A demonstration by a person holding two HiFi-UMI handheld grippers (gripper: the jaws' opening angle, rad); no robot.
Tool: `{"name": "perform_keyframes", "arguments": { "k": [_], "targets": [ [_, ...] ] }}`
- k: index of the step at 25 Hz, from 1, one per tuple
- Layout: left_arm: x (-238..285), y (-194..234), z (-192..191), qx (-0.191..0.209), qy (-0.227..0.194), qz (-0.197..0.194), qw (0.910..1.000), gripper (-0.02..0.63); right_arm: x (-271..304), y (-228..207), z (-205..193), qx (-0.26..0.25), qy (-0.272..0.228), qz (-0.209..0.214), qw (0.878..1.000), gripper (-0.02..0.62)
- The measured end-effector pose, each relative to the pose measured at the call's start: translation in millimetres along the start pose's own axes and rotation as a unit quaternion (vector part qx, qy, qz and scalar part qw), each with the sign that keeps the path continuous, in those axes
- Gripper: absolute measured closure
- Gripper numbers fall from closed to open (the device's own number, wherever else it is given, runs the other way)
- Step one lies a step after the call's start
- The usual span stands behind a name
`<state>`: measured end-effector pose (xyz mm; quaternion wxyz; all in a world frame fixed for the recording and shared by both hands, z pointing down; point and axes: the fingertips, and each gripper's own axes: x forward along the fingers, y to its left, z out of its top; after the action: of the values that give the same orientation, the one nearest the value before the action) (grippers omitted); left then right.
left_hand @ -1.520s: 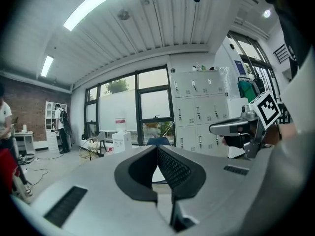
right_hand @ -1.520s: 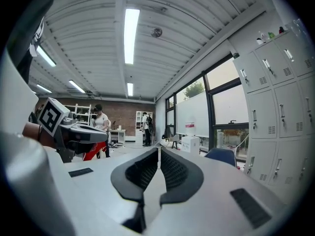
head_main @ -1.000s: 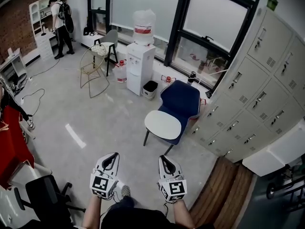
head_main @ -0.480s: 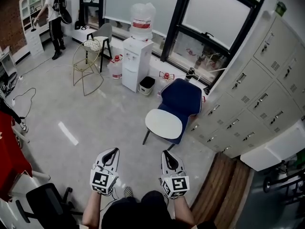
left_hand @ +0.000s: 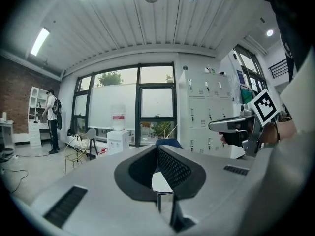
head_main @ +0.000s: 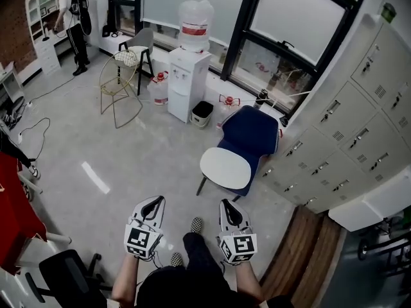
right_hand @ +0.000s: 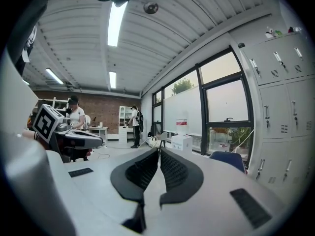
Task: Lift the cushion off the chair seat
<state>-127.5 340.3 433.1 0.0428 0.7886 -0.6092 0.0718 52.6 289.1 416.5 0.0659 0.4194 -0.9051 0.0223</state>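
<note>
Stepping: the person's leg (head_main: 198, 249) is now swinging forward between the two grippers, where a second ago only one shoe was showing. Both grippers are being carried along with the step.
Cushion: the white round cushion (head_main: 225, 167) is lying flat on the seat of the blue chair (head_main: 249, 132). It is sitting right of centre, well beyond both grippers and untouched.
Left gripper: the left gripper (head_main: 153, 201) is travelling with its jaws pressed together on nothing, pointing roughly level toward the chair.
Right gripper: the right gripper (head_main: 226, 204) is likewise riding with its tongs closed tip to tip, nothing between them.
Surroundings: the lockers (head_main: 340, 140) are crowding the chair's right side, and the water dispenser (head_main: 188, 82) is standing farther off to its left.
Risk, closed jaws: both tongs are arriving shut. Unless they are opening before contact, they are likely to be nudging the cushion's near edge and sliding it back or off the seat.
Risk, chair: the chair is standing on thin legs on a smooth floor, so a forward shove could be scooting it toward the lockers.
Risk, grip: a pinch on one rim only may be leaving the disc drooping and slipping out.
Risk, footing: the wooden boarding (head_main: 302, 255) is lying near on the right, and a sidestep there could be jolting both hands.
</note>
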Motion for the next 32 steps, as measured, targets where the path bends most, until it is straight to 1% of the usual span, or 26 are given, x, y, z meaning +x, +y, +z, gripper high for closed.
{"name": "perform_keyframes", "arguments": {
  "k": [6,13,21,27,32],
  "targets": [
    [74.1,10.7,11.5,0.014,0.001,-0.018,0.9997,0.588,51.5,-50.8,-6.0,0.01,-0.005,-0.015,1.0,0.561],
    [189.0,24.4,33.4,0.029,0.006,-0.053,0.9982,0.588,126.7,-130.2,-1.9,0.021,-0.007,-0.039,0.999,0.561],
    [310.4,35.3,47.0,0.025,0.022,-0.082,0.9961,0.588,199.4,-218.6,-7.3,0.04,0.011,-0.062,0.997,0.561],
    [383.6,35.1,39.0,0.014,0.044,-0.097,0.9942,0.588,243.9,-271.4,-16.7,0.061,0.024,-0.068,0.996,0.561],
    [425.4,38.8,29.2,0.007,0.059,-0.104,0.9929,0.588,270.9,-302.3,-27.3,0.071,0.033,-0.072,0.994,0.561]
  ]
}}
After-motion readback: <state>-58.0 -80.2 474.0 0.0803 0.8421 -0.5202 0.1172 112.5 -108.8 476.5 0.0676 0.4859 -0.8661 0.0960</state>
